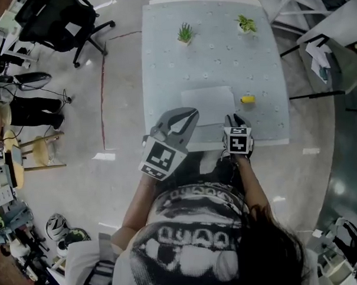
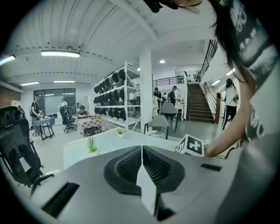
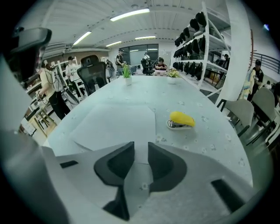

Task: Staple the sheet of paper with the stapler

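We list one sheet of paper flat on the table, with the stapler near it at 3 o'clock. Left tool, at the sheet's 7 o'clock: jaws together, empty; right tool, 5 o'clock: jaws apart, empty.

floor glossy grey | black office chair | shelving, staircase | strip lights

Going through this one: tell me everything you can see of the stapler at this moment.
The stapler is small, with a rounded yellow top, plastic by its look, over a silvery metal base. It looks closed and lies flat on the pale, flower-patterned table, to the right of the sheet of paper and apart from it. Nothing but the table touches it. In the head view it shows only as a small yellow spot toward the table's right side.
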Motion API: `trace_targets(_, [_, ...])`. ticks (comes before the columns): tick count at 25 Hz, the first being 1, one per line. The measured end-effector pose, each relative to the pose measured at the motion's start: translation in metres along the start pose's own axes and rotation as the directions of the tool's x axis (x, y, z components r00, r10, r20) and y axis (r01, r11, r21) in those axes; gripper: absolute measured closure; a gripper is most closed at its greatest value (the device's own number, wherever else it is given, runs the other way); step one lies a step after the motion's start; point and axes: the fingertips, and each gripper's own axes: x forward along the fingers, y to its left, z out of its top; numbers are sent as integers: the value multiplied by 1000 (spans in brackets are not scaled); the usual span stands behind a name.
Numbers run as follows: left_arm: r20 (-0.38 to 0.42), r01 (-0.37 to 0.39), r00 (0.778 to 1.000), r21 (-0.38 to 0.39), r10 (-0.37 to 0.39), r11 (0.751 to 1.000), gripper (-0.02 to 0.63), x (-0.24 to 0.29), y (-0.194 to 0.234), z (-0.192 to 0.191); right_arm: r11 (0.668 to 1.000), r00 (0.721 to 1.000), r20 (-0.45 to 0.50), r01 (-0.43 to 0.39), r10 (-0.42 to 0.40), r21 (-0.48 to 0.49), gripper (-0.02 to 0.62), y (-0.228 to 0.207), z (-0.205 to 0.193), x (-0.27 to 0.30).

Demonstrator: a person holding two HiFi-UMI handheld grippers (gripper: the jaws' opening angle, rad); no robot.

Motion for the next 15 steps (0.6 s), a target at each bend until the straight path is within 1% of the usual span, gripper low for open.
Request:
trace_targets(3, [2,21,1000,4,-21,1000,600,0,3,-2,1000,1000,2,-1,1,-18,536,8,2,-2])
trace_targets(5, [1,30,1000,6,-30,1000,600,-1,6,-4,999,1000,3,7,-6,-51,565,13,3,-1])
trace_targets(7, [1,32,999,3,-33,999,600,-2,9,-7,996,1000,3,19,-19,-84,581,15,4,-1])
trace_targets(9, [1,33,999,2,-33,999,600,-3,11,-10,998,1000,8,30,-30,-59,583,15,3,-1])
trace_targets(10, [2,34,999,2,-34,999,600,-4,12,-10,999,999,11,33,-32,-26,576,13,1,-1])
trace_targets(11, [4,36,999,2,-36,999,600,-5,12,-11,999,999,12,31,-31,9,538,12,0,-2])
trace_targets(12, [5,37,999,3,-37,999,600,-6,13,-11,999,1000,9,27,-27,40,473,10,-1,-3])
trace_targets(13, [5,38,999,4,-38,999,600,-6,14,-12,998,1000,2,24,-24,66,427,9,-2,-3])
trace_targets(15, [4,38,999,3,-38,999,600,-8,15,-13,995,1000,-17,24,-22,98,417,9,-6,-2])
